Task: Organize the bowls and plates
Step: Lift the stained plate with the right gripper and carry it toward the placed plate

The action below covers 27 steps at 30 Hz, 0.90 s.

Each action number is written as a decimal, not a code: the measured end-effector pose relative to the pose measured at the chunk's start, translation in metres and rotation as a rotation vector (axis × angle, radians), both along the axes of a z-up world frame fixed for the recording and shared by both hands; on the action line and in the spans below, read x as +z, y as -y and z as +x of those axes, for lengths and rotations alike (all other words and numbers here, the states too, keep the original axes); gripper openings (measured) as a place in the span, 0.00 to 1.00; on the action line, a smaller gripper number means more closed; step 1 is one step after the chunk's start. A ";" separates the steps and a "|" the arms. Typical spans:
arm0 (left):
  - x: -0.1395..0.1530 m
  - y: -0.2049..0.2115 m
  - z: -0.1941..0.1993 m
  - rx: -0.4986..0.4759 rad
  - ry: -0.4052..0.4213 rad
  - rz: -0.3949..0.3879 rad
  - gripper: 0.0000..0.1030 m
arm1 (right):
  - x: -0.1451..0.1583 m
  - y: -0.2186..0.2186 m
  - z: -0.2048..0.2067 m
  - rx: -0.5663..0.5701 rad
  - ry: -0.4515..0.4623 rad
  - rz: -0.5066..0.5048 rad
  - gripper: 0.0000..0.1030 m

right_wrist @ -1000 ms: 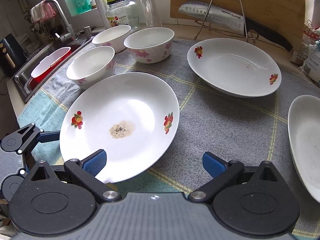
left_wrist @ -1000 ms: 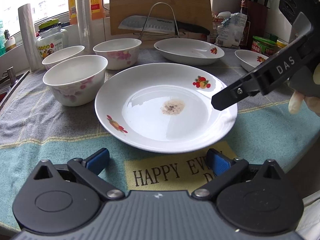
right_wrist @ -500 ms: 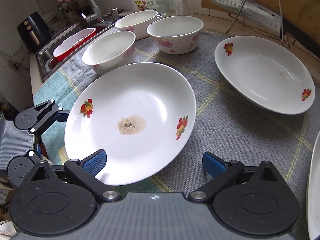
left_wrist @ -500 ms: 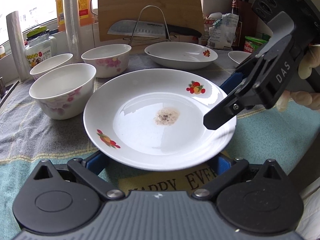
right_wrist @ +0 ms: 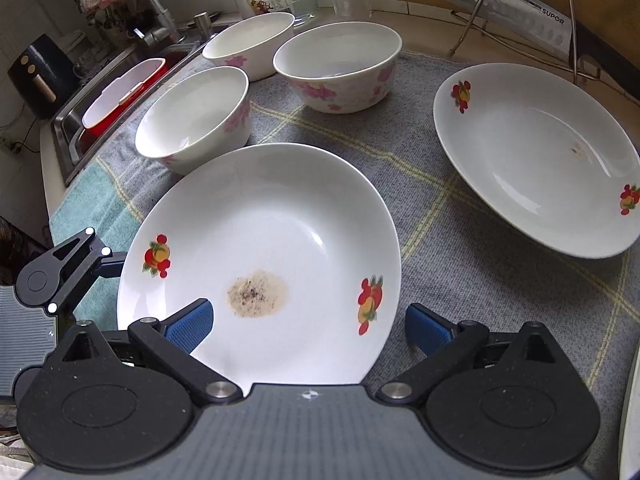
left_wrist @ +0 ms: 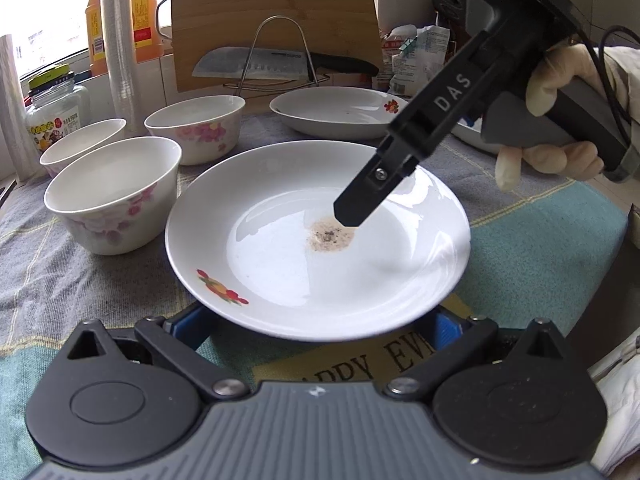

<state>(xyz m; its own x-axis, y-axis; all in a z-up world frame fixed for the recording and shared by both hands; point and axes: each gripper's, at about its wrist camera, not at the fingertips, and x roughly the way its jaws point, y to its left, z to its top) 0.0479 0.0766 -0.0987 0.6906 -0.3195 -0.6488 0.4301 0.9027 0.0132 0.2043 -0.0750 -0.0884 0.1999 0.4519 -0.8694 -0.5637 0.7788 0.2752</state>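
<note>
A white plate [left_wrist: 320,248] with fruit prints and a brown crumb stain lies on the cloth; it also shows in the right wrist view [right_wrist: 264,256]. My left gripper [left_wrist: 320,324] is open, its blue pads under the plate's near rim. My right gripper [right_wrist: 308,324] is open over the plate; one finger [left_wrist: 372,184] hangs above the stain. Three flowered bowls [left_wrist: 114,192] [left_wrist: 196,128] [left_wrist: 82,146] stand to the left. A second plate [right_wrist: 536,156] lies behind, and a third plate's rim [right_wrist: 630,400] shows at the right edge.
A wire rack with a cleaver [left_wrist: 280,64] and a wooden cutting board [left_wrist: 272,12] stand at the back. A jar [left_wrist: 56,108], bottles and packets line the wall. A sink [right_wrist: 120,96] with a red basin lies left of the cloth.
My left gripper has slid forward so its pads are under the plate's near rim. My right gripper has moved in over the plate, its finger now above the stain.
</note>
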 end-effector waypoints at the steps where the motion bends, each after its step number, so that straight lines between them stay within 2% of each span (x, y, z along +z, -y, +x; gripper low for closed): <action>1: 0.000 0.000 0.000 -0.003 0.000 0.001 1.00 | 0.000 -0.001 0.004 0.001 -0.004 0.003 1.00; 11: 0.000 0.000 -0.004 -0.013 0.014 -0.005 1.00 | -0.002 -0.006 0.036 0.030 -0.070 0.049 1.00; 21: -0.002 -0.003 -0.006 -0.033 0.038 -0.018 1.00 | -0.001 -0.023 0.038 0.109 -0.061 -0.015 1.00; 27: -0.002 -0.003 -0.007 -0.031 0.043 -0.021 1.00 | -0.001 -0.024 0.039 0.138 -0.079 -0.014 1.00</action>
<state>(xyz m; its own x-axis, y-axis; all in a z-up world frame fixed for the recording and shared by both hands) 0.0410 0.0800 -0.1006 0.7076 -0.3542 -0.6114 0.4569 0.8894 0.0136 0.2431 -0.0509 -0.0890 0.0671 0.4581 -0.8864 -0.6429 0.6992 0.3127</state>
